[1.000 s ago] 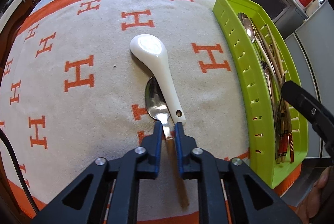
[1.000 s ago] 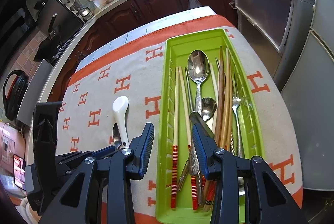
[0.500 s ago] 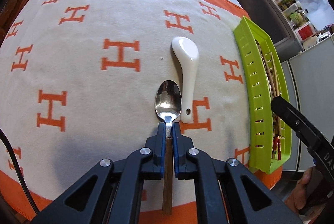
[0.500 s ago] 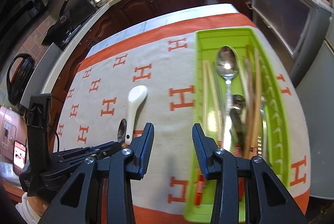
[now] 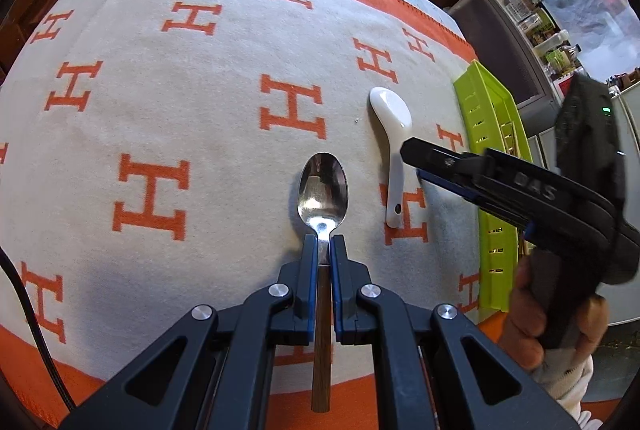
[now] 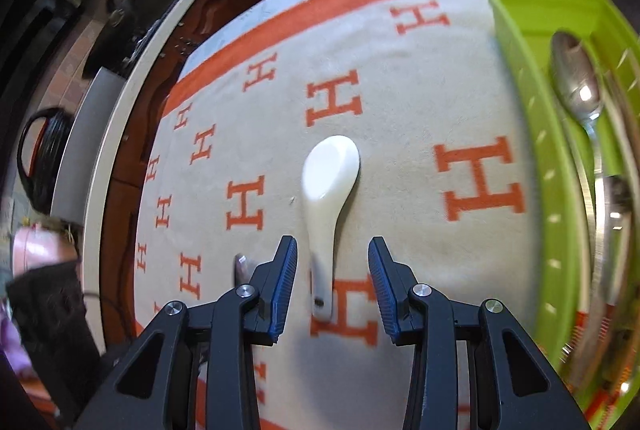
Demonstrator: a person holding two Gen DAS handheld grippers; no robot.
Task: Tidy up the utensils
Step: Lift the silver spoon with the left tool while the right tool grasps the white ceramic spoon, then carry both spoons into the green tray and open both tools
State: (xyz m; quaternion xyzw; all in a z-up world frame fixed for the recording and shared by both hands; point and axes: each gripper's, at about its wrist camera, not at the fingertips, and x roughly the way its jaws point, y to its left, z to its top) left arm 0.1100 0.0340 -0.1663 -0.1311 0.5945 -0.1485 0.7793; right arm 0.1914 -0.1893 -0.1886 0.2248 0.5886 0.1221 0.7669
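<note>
My left gripper [image 5: 324,244] is shut on the neck of a metal spoon [image 5: 323,185] with a wooden handle, its bowl pointing away over the cloth. A white ceramic spoon [image 5: 394,133] lies on the cloth to its right. In the right wrist view that white spoon [image 6: 332,189] lies straight ahead, its handle between the spread fingers of my open right gripper [image 6: 333,258], which hovers above it without touching. The right gripper's fingers [image 5: 452,167] also reach in from the right in the left wrist view. The green tray [image 6: 532,101] holds several utensils.
A beige cloth with orange H marks and an orange border [image 5: 168,109] covers the table. The green tray [image 5: 492,149] sits along its right edge. A person's hand [image 5: 532,314] grips the right tool. Dark cabinets and a counter [image 6: 132,41] stand beyond the table.
The left gripper closed on the metal spoon and carried it left, away from the white spoon. The right gripper swung from over the tray to over the white spoon and came down.
</note>
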